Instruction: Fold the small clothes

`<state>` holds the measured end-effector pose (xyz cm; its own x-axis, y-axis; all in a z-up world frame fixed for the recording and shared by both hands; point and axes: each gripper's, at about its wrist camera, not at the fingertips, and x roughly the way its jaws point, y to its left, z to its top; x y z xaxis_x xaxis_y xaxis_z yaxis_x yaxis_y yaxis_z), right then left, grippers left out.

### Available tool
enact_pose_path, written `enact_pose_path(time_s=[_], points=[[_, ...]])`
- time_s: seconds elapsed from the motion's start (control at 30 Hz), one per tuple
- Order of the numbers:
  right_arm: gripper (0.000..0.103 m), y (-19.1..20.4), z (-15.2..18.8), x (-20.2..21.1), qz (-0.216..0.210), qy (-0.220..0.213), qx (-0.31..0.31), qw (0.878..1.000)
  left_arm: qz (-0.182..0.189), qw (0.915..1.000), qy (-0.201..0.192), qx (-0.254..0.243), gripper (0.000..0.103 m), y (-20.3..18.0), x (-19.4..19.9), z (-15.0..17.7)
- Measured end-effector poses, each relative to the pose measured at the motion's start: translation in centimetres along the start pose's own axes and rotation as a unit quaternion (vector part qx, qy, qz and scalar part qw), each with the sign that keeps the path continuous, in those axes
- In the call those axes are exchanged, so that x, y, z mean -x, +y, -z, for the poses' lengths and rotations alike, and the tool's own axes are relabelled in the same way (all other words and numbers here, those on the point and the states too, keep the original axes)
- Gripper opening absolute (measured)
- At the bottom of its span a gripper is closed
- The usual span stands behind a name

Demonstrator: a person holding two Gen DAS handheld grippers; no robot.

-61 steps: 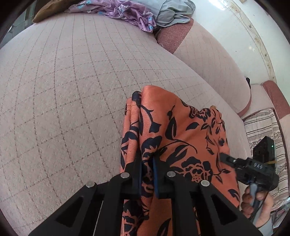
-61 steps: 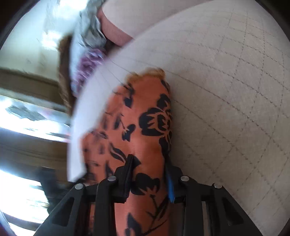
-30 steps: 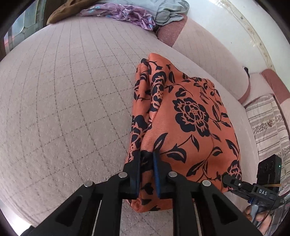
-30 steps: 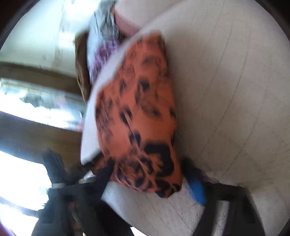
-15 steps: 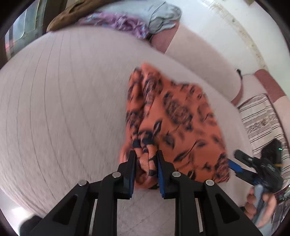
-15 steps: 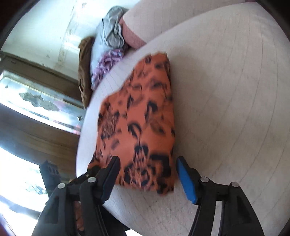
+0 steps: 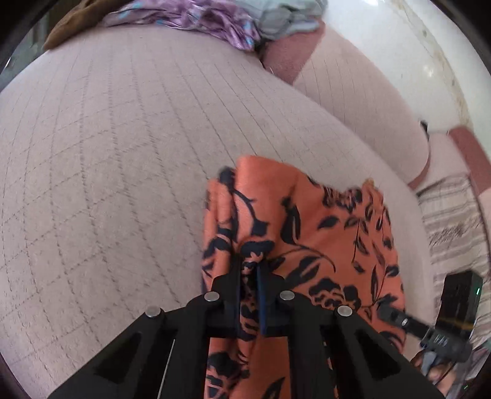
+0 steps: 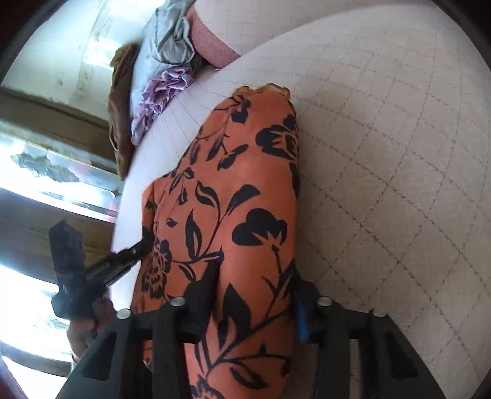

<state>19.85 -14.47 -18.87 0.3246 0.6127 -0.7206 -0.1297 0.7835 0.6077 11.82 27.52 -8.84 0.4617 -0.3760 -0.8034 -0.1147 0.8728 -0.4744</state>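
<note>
Orange garment (image 7: 307,233) (lower part cut off) hides sofa (image 7: 122,153).

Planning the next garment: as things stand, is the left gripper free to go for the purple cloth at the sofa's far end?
Probably not yet. The left gripper is closing on the orange floral cloth, and the purple cloth lies far across the open cushion. Nothing blocks the way.

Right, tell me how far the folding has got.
Done: the orange floral garment is already gathered into a narrow, layered bundle on the quilted sofa seat. In hand: the left tool pinches one end, and the right tool is closing around the other. Left: lay it flat, then fold the purple and grey clothes heaped at the back.
</note>
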Motion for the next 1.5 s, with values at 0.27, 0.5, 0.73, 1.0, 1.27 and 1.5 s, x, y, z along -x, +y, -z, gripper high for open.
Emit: enact_pose_path(time_s=[0.27,0.5,0.73,1.0,1.27,1.5], points=[[0.073,0.0,1.0,0.8,0.016,-0.016,-0.026,0.999,0.013,0.9989,-0.036,-0.027,0.015,-0.3,3.8,2.5],[0.073,-1.3,6.7,5.7,-0.016,-0.047,-0.035,0.998,0.03,0.9976,-0.062,-0.006,0.042,-0.1,9.0,10.0],[0.073,0.3,12.9,8.8,-0.076,-0.049,-0.041,0.995,0.01,0.9993,-0.028,0.022,0.011,1.7,6.5,12.4],[0.074,-1.6,13.2,5.7,-0.215,-0.057,-0.195,0.955,-0.008,0.9997,-0.022,0.011,0.014,1.5,6.3,12.3],[0.065,-3.0,14.2,6.3,-0.164,-0.091,-0.232,0.954,-0.016,0.9988,-0.041,0.023,0.023,1.5,7.8,12.9],[0.071,-3.0,14.0,10.6,-0.109,-0.101,-0.138,0.979,-0.005,0.9968,-0.072,0.034,0.068,0.9,9.8,11.7]])
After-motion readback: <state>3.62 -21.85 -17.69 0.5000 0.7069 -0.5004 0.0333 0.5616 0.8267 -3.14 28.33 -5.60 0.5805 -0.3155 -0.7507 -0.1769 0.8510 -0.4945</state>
